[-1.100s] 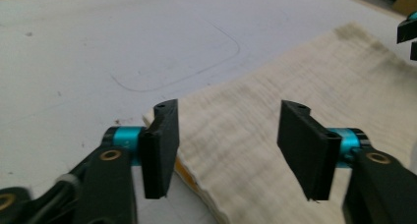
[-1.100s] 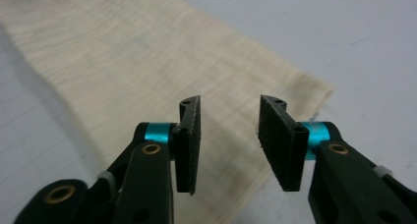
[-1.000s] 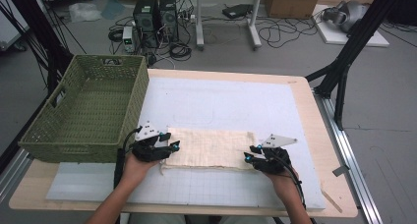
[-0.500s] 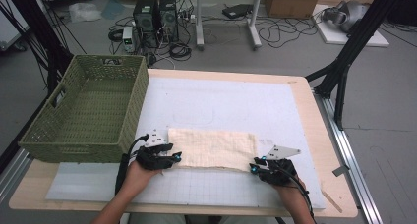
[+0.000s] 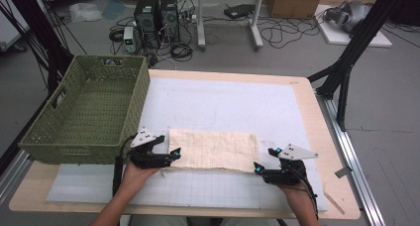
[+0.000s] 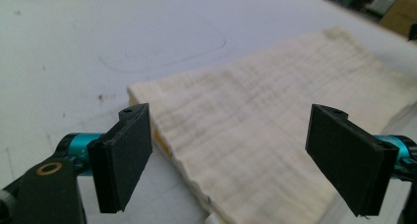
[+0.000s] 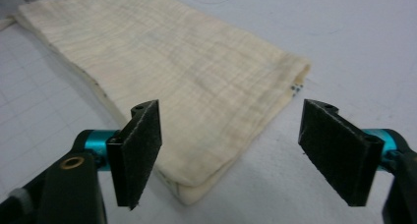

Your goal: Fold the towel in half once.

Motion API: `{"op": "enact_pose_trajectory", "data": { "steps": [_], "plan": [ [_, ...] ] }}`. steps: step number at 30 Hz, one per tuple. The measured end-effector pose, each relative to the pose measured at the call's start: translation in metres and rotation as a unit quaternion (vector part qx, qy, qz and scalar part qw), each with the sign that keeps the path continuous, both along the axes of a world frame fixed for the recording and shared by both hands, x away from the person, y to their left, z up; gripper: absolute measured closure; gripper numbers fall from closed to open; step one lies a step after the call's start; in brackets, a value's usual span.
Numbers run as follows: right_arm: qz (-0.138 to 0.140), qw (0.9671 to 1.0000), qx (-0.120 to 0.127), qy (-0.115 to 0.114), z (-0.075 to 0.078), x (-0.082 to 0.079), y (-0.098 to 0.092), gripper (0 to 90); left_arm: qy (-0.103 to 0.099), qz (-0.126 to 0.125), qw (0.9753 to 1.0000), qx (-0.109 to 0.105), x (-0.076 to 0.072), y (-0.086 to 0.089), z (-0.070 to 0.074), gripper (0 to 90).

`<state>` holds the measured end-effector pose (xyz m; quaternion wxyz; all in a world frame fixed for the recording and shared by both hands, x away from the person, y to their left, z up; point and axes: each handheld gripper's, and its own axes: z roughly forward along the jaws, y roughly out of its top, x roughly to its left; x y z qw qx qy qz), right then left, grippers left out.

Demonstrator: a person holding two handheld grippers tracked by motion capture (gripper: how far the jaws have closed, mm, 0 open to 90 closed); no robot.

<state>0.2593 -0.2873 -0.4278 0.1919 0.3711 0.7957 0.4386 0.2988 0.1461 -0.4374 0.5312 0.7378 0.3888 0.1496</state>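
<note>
A folded cream cloth [image 5: 214,149] lies flat on the white mat near the table's front edge. My left gripper [image 5: 173,155] sits open at the cloth's left end, its jaws wide apart with the cloth's corner [image 6: 236,135] between and ahead of them. My right gripper [image 5: 257,168] is open at the cloth's near right corner. In the right gripper view the folded cloth [image 7: 187,81] stretches away between the spread pads, nothing clamped.
A green woven basket [image 5: 89,112] stands empty at the table's left, close beside my left hand. The white gridded mat [image 5: 277,107] covers most of the wooden table [image 5: 317,112]. Black frame struts rise at the right.
The cloth now lies as a flat, narrower folded rectangle. Both grippers have let go and drawn back toward the front edge, the right one furthest; both jaws stand open.
</note>
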Motion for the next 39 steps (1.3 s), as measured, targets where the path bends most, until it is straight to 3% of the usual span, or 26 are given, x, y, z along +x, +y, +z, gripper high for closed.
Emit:
{"op": "enact_pose_trajectory", "data": {
  "steps": [5,9,16,21,25,31,39],
  "plan": [
    [-0.014,0.9998,-0.005,-0.009,0.001,0.001,-0.003,11.6,-0.025,0.003,0.9994,-0.024,-0.002,0.005,0.005,18.2],
    [-0.029,0.9993,-0.002,-0.025,0.006,0.0,-0.005,11.3,-0.027,-0.004,0.9988,-0.04,-0.001,0.011,0.007,19.0],
    [-0.046,0.9982,0.011,-0.036,0.01,-0.001,-0.014,11.0,-0.068,-0.021,0.9967,-0.038,0.001,0.02,0.01,20.1],
    [-0.052,0.998,0.008,-0.034,0.01,0.0,-0.014,11.0,-0.045,-0.004,0.9987,-0.023,0.002,0.016,0.008,18.6],
    [-0.054,0.9976,-0.008,-0.043,0.01,-0.002,-0.012,11.1,-0.043,0.002,0.9989,-0.02,0.002,0.015,0.009,18.5],
    [-0.058,0.9973,-0.001,-0.045,0.01,-0.003,-0.014,11.0,-0.044,0.001,0.9989,-0.016,0.002,0.016,0.008,18.5],
    [-0.058,0.9974,-0.011,-0.042,0.009,-0.003,-0.013,11.1,-0.038,0.005,0.9991,-0.016,0.004,0.016,0.006,18.5]
  ]
}}
